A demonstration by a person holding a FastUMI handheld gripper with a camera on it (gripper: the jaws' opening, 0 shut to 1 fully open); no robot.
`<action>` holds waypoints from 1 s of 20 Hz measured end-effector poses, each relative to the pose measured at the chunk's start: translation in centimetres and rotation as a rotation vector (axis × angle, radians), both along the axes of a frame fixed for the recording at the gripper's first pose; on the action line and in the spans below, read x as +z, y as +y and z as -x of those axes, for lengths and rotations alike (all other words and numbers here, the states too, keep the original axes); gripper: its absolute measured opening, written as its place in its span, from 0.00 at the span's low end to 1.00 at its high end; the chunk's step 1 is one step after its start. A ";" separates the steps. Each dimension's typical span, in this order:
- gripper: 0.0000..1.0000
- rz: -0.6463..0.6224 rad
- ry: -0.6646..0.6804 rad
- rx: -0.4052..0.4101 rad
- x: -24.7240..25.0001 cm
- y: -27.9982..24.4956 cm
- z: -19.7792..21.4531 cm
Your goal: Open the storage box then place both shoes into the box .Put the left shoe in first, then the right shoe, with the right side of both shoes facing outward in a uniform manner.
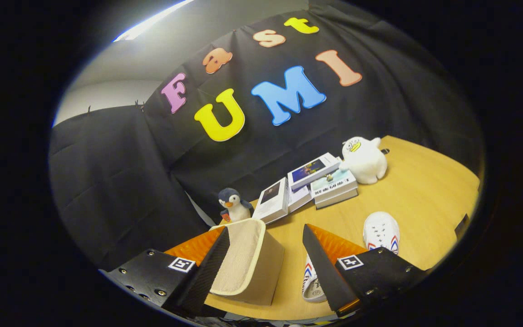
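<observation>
The beige fabric storage box [249, 265] with a pale trim sits on the wooden table [416, 190], in the gap between my fingers and close against the left finger [207, 268]. Its ribbed face is turned toward that finger. My gripper [266, 229] is open and only the left finger is near the box. One white shoe [382, 230] with red and blue stripes lies just beyond the right finger [323, 268]. A second white shoe [310, 284] lies beside that finger's inner side and is partly hidden by it.
Beyond the fingers, several books [309, 184] lie stacked and leaning near the black cloth wall. A small penguin plush [234, 205] stands behind the box, and a white plush [363, 159] sits by the books. The table's edge [468, 213] runs past the farther shoe.
</observation>
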State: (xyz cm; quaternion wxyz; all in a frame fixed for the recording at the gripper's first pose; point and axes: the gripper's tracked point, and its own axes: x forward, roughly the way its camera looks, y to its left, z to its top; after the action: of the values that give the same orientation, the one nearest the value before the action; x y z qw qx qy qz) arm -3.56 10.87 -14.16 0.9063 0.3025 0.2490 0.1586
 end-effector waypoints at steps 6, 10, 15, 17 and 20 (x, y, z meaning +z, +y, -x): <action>0.96 -0.188 0.153 0.066 -2.9 3.5 1.2; 0.96 -0.272 0.245 0.109 -4.9 5.5 1.9; 0.96 -0.371 0.347 0.163 -6.7 8.3 3.3; 0.95 -0.407 0.378 0.184 -7.1 9.4 3.7; 0.88 -0.439 0.421 0.220 -7.7 10.8 4.5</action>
State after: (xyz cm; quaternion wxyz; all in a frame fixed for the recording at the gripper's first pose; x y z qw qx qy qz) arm -8.07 21.70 -21.83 0.7253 0.4882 0.4222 0.2393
